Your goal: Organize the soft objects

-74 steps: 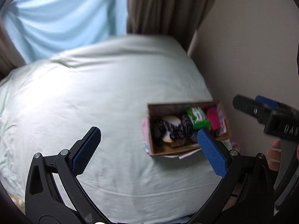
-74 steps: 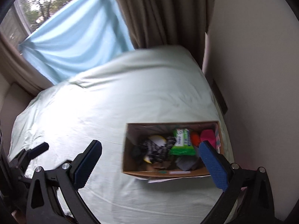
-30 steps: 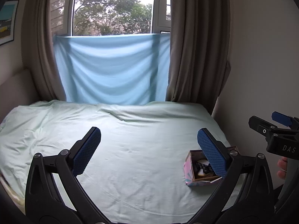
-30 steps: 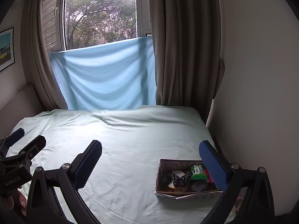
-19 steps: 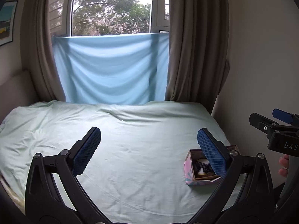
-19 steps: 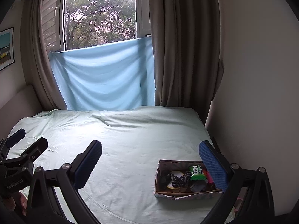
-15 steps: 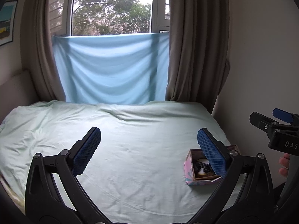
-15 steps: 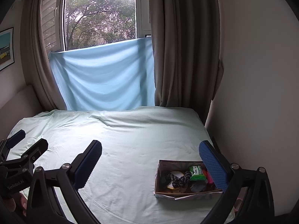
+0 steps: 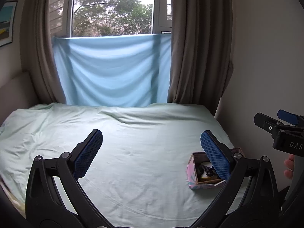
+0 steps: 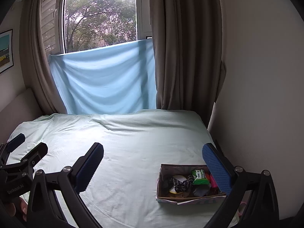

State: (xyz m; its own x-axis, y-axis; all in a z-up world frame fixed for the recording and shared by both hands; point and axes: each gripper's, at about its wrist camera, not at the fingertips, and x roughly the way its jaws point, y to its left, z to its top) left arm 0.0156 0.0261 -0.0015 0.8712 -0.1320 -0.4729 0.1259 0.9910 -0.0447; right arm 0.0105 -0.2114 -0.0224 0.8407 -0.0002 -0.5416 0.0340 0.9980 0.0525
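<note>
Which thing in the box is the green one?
The green packet lying on top in the box on the bed. Next to it are a dark patterned cloth and something pink; nothing else is green.

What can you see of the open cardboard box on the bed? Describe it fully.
The open-topped brown cardboard box with pink and blue patterned outer sides sits flat on the pale green bedsheet, near the bed's right edge by the wall. It holds jumbled small items, among them a green packet, a black-and-white fabric piece and something pink. Neither gripper touches it.

Dim room lit by the window (image 9: 114, 9), sharp focus, heavy fisheye bending and dark corners.
</note>
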